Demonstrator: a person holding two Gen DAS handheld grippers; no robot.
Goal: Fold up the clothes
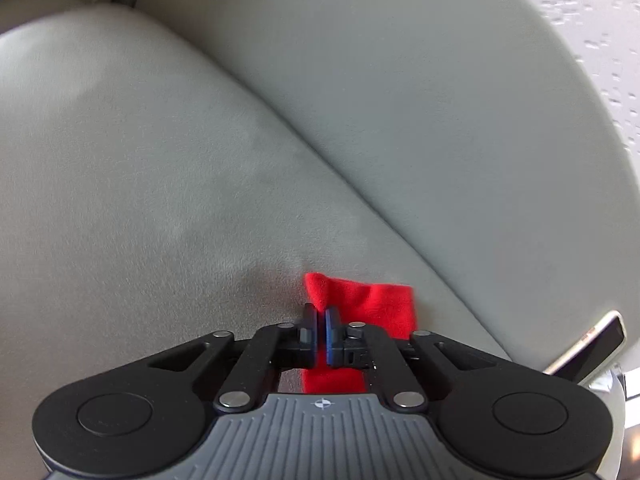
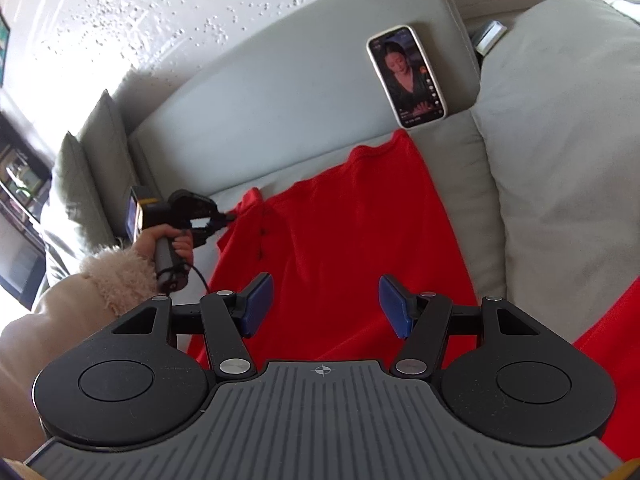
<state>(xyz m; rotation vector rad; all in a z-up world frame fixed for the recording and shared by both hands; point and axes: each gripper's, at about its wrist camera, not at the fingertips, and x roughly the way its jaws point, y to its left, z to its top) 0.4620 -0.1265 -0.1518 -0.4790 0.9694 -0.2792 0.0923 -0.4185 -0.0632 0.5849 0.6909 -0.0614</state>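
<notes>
Right wrist view: left gripper [image 2: 224, 216] pinched red shirt [image 2: 340, 248] corner mid-left; right gripper [image 2: 326, 306] gaped, empty, over the shirt's body.

Bright, soft daylight; fisheye bending at edges, upper corners slightly blurred.

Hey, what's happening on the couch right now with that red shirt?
A person is folding a red shirt spread on a grey sofa. The left claw is shut on the shirt's edge near its buttoned collar, while the right claw hovers open above the shirt's middle, gripping nothing. A phone with its screen lit leans against the sofa's backrest, just beyond the shirt.
</notes>
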